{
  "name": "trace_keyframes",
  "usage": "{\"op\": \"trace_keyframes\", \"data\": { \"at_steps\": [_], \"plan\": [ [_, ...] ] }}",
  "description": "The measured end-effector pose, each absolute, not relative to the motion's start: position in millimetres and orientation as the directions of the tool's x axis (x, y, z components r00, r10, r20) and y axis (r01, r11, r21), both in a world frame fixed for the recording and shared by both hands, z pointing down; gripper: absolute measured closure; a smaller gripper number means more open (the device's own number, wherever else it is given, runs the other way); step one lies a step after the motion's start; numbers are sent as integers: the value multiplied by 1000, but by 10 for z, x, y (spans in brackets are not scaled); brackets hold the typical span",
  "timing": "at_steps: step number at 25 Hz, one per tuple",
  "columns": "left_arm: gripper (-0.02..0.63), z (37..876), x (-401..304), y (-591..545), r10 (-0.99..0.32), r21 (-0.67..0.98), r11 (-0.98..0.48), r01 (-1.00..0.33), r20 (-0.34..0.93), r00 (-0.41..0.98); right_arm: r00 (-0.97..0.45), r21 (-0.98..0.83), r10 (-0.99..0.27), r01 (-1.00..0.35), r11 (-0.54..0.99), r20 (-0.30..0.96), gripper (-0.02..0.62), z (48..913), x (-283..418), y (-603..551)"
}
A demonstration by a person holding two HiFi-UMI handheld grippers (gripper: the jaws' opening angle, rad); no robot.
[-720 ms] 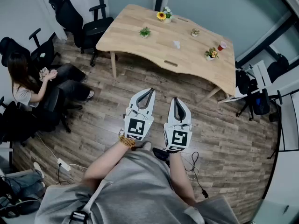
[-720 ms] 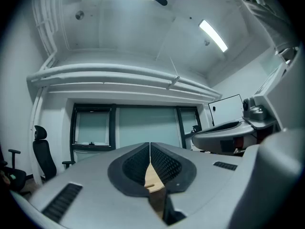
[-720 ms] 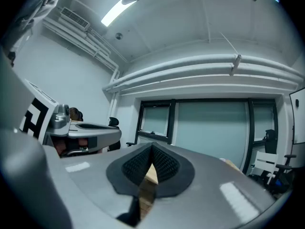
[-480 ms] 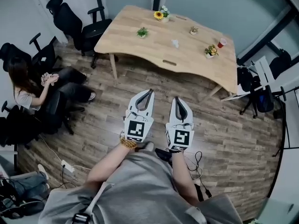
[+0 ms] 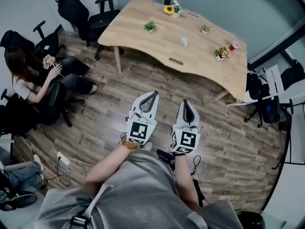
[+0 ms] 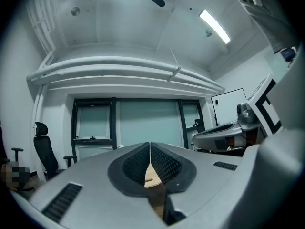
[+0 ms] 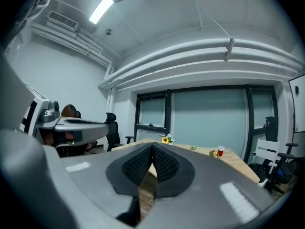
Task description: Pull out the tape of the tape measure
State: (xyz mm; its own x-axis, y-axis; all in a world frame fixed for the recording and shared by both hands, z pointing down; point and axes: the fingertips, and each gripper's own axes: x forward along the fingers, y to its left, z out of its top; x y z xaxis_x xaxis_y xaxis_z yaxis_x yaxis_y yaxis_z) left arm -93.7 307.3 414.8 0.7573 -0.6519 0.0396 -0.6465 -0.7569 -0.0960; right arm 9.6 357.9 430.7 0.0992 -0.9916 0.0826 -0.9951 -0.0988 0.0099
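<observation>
My left gripper (image 5: 152,95) has its jaws pressed together at the tips with nothing between them, and my right gripper (image 5: 186,102) is closed the same way, also empty. The two are held side by side, pointing level toward the far end of the room, with the operator's grey-shirted torso (image 5: 138,190) just below them. I cannot find the tape measure in any of my three views. Under the grippers runs a wood-plank floor (image 5: 224,142), where one white power strip (image 5: 62,158) lies near the left with its cable. Farther out stands one light wooden table (image 5: 157,46). On it I count four small potted plants: a sunflower pot (image 5: 173,8) at the far edge, a green plant (image 5: 149,26) to its left, a tiny pot (image 5: 205,29), and a flower pot (image 5: 220,54) at the right. There is also one red cup (image 5: 233,46) and one small white object (image 5: 184,41) that I cannot identify. At the far left are two empty black office chairs (image 5: 78,13), and one seated person (image 5: 33,78) sits nearer along the left wall.
</observation>
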Motion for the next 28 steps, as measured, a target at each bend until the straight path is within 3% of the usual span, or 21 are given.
{"op": "trace_keyframes", "data": {
  "at_steps": [14, 28],
  "plan": [
    [591, 4262, -303, 1866, -615, 8, -788, -615, -1, 788, 115, 127, -980, -987, -95, 165, 584, 4364, 604, 2539],
    [592, 4267, -549, 237, -674, 22, -738, -674, 7, 738, 171, 160, -970, -977, -144, 171, 584, 4353, 1000, 1111]
  ]
}}
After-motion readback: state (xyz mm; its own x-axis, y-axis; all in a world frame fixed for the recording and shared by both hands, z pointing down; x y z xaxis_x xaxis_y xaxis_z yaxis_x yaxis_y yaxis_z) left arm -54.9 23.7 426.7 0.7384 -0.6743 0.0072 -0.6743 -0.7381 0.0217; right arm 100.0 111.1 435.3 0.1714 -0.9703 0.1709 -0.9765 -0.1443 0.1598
